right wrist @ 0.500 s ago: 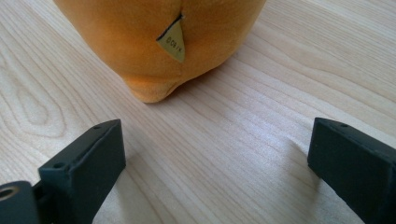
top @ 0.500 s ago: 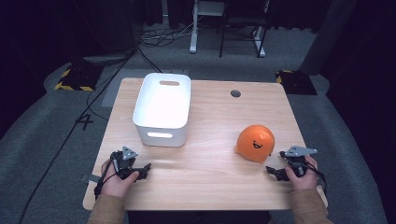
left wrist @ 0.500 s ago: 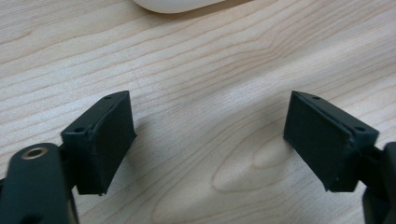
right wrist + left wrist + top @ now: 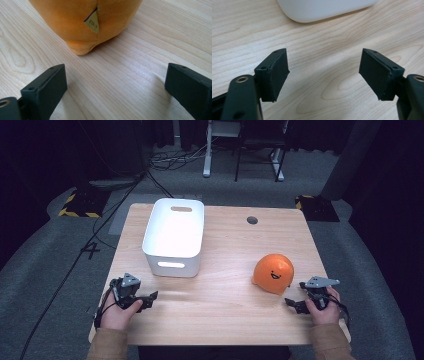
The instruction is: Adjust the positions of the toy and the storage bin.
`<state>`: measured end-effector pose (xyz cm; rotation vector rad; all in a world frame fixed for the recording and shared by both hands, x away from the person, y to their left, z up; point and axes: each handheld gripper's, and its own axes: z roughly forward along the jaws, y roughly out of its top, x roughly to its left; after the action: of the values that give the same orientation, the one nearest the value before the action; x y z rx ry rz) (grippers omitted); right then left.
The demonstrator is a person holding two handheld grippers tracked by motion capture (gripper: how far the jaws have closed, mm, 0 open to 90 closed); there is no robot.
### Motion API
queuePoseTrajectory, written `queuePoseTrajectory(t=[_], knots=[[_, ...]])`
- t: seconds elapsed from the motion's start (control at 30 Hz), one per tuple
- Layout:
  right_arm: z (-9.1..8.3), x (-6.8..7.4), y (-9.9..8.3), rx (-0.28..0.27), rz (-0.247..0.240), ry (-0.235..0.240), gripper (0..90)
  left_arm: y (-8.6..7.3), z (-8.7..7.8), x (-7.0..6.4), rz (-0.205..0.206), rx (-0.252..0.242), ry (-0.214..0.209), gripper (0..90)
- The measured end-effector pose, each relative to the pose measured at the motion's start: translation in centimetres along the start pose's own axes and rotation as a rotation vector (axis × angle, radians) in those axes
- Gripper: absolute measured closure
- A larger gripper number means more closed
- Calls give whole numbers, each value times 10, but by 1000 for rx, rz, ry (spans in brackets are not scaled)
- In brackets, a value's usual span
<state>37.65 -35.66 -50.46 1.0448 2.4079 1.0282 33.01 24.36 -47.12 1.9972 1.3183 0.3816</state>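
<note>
Jaws of the right gripper (image 4: 296, 303) are gaping wide just beside the round orange plush toy (image 4: 273, 273), which is sitting on the pale wooden worktop (image 4: 225, 245); the left gripper (image 4: 146, 300) is gaping too, near the white plastic bin (image 4: 174, 234).

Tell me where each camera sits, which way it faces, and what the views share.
High view: above the person's side, looking forward and down on the table; both hands, left gripper and right gripper show.
Left gripper view: rides the left gripper, facing the white bin; its open jaws show.
Right gripper view: rides the right gripper, facing the orange plush toy; its open jaws show.
Shared with the high view: the bin and the toy.
</note>
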Motion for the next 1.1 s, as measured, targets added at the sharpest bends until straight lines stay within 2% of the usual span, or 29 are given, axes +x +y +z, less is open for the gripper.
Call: queuePoseTrajectory(t=[0.07, 0.2, 0.3, 0.4, 0.5, 0.6, 0.7, 0.9, 0.93, 1.07, 1.1], knots=[[0, 0, 0, 1, -2, 2, 43, 5, -4, 1, -23, -24, -20, 223], [1, -1, 1, 2, -4, 6, 44, 11, -10, 2, -15, -39, -24, 237], [1, -1, 1, -1, -5, 4, 43, 20, -20, 6, -16, -69, -25, 245], [1, -1, 1, -1, -3, 2, 44, 24, -25, 8, -13, -73, -17, 252], [1, -1, 1, 0, -3, 3, 43, 31, -34, 9, -31, -63, -10, 252], [1, -1, 1, 0, -3, 2, 43, 36, -37, 9, -29, -80, -9, 256], [1, -1, 1, -1, -3, 2, 43, 46, -44, 10, -14, -119, -3, 259], [1, -1, 1, 0, -4, 3, 43, 54, -54, 21, -28, -163, -15, 278], [1, -1, 1, 0, -4, 3, 43, 58, -58, 24, -26, -177, -9, 279], [1, -1, 1, 0, -4, 3, 43, 65, -64, 24, -12, -201, 7, 270], [1, -1, 1, 0, -4, 3, 43, 69, -68, 25, -5, -221, 7, 268]])
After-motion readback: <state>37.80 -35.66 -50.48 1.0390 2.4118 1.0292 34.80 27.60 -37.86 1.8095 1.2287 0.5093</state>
